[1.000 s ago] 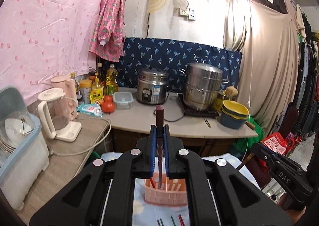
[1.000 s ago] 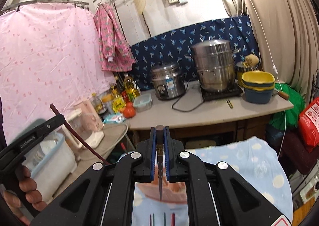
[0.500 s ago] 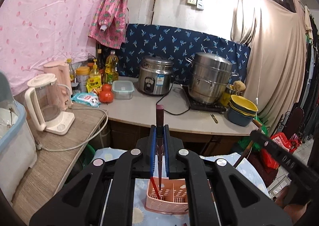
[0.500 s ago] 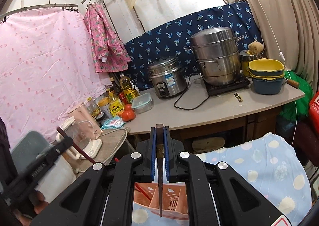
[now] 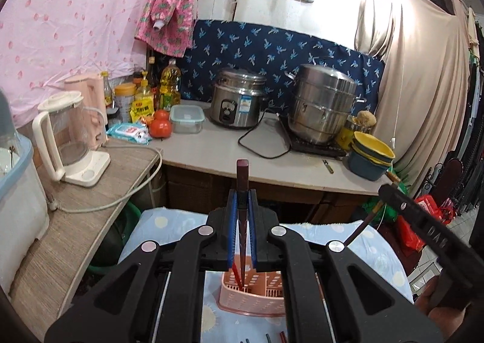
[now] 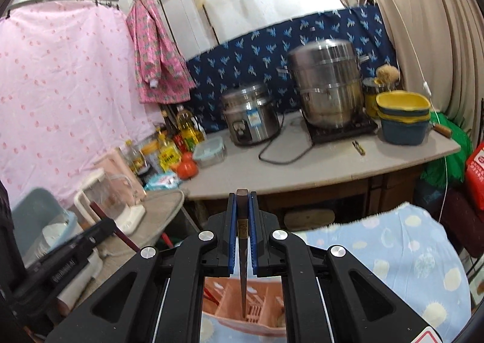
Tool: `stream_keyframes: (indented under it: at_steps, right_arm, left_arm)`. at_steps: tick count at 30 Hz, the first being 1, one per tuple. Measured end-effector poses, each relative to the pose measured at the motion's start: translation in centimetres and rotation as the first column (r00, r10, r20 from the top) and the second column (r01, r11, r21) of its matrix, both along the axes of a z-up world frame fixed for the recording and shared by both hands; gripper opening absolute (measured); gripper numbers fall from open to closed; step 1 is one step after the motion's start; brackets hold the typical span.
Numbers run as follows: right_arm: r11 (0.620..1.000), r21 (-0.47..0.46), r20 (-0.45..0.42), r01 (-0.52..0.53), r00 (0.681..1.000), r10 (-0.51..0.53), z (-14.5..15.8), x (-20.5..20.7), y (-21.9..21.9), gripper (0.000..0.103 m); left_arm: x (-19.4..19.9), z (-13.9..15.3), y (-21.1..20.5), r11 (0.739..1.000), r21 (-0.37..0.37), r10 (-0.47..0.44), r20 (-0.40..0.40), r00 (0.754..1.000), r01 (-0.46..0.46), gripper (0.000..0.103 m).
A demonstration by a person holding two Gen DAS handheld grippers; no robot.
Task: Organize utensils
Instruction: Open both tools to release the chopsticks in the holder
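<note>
Left gripper [image 5: 242, 200], lower centre of the left wrist view: blue-padded fingers [image 5: 231, 222] clamped narrow on a dark maroon chopstick [image 5: 242, 179]. Square butt sticks up past the fingertips; the tapered tip points down into the pink perforated plastic utensil basket [image 5: 254, 297] at bottom centre. A red chopstick [image 5: 234, 267] leans inside the same basket, just left of the held tip.

Right gripper [image 6: 242, 200], lower centre of the right wrist view: closed narrow on a dark brown chopstick [image 6: 242, 228] carrying a small gold mark. Its tip hangs over the basket's slotted interior; whether it touches the bottom cannot be told.

Basket stands on a light blue cloth with pale sun and cloud prints [image 6: 408, 252]. A few more chopstick ends [image 5: 272, 337] lie on the cloth at the bottom edge of the left wrist view.

Upper half of both views: grey tabletop [image 5: 211, 152] carrying a steel rice cooker [image 5: 237, 100], a tall stacked steel steamer pot [image 5: 322, 107], yellow and blue bowls [image 5: 370, 155], tomatoes [image 5: 161, 126].
</note>
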State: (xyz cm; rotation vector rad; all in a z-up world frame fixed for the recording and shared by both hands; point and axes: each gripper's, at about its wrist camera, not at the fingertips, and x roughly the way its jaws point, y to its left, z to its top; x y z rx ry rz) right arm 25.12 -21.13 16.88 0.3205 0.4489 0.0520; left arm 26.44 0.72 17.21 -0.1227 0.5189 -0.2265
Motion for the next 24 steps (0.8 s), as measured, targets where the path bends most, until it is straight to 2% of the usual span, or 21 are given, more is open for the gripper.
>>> stream_keyframes:
  at_steps: [4,5,6,8,10,11,15,24]
  right_arm:
    - [1.000,0.002,-0.068,-0.006,0.998,0.006,-3.4,0.0,0.1,0.008]
    - [1.000,0.005,-0.075,0.001,0.997,-0.001,-4.0,-0.2,0.0,0.011]
    - [1.000,0.003,-0.083,0.015,0.996,-0.015,-4.4,-0.4,-0.2,0.018]
    - [0.999,0.000,-0.089,0.039,0.995,-0.039,-5.0,-0.9,-0.5,0.027]
    - [0.999,0.010,-0.092,0.053,0.994,-0.052,-5.4,-1.7,-1.0,0.038]
    - [0.998,0.013,-0.096,0.056,0.994,-0.054,-5.5,-2.0,-1.2,0.040]
    - [0.998,0.006,-0.102,0.057,0.993,-0.056,-6.0,-3.9,-1.5,0.045]
    - [0.999,-0.042,-0.151,0.020,0.988,-0.026,-7.9,-9.5,-0.8,0.045]
  left_arm:
    - [0.3,-2.3,0.6,1.000,0.000,0.014,-0.052,0.999,-0.014,0.008]
    - [0.3,-2.9,0.8,1.000,-0.003,0.021,-0.066,0.998,-0.022,0.009]
    - [0.2,-3.4,1.0,1.000,-0.009,0.026,-0.076,0.997,-0.027,0.012]
    - [0.0,-4.1,1.4,0.999,-0.007,0.045,-0.088,0.995,-0.046,0.032]
    - [-0.5,-4.5,1.8,0.997,-0.003,0.075,-0.085,0.994,-0.075,0.044]
    - [-0.7,-4.6,2.0,0.996,-0.002,0.084,-0.085,0.993,-0.084,0.049]
    - [-1.8,-4.9,2.5,0.996,-0.004,0.094,-0.094,0.991,-0.094,0.051]
    - [-6.5,-6.7,2.7,0.996,0.036,0.090,-0.124,0.988,-0.086,0.051]
